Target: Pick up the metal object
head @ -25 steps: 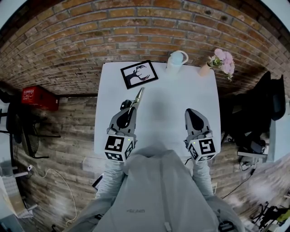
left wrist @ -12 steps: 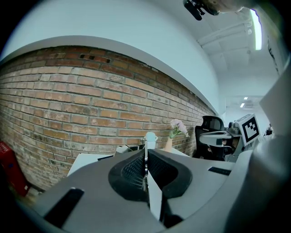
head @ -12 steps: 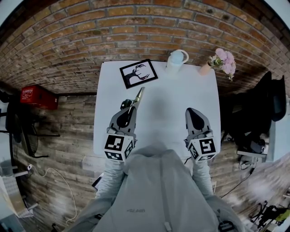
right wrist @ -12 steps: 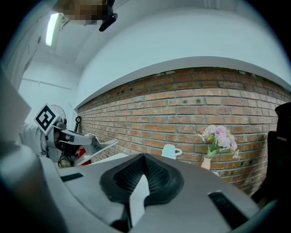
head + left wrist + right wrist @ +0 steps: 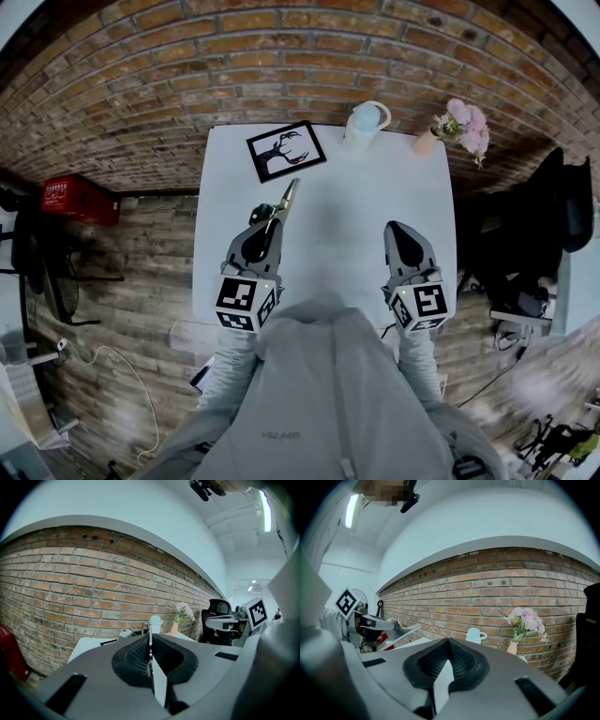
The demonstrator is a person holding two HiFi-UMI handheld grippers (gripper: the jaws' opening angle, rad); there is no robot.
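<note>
Head view: looking down on a brick wall (image 5: 281,66) and a white table (image 5: 356,234) against it. Holding the left gripper (image 5: 275,218) and right gripper (image 5: 397,231) over the table's near half, well apart, the right one fully closed on nothing. Facing a picture frame (image 5: 286,152), a pale jug (image 5: 364,124) and a flower vase (image 5: 426,142) along the far edge. Pinching the thin metal object (image 5: 289,198) in the left gripper's closed jaws, tip jutting forward toward the frame.

Bare table (image 5: 328,239) middle, clutter along the far edge
The table is clear between the left gripper (image 5: 273,219) and right gripper (image 5: 397,231) and ahead of them; picture frame (image 5: 286,151), pale mug (image 5: 364,123) and flower vase (image 5: 426,142) line the back by the brick wall (image 5: 281,56)
</note>
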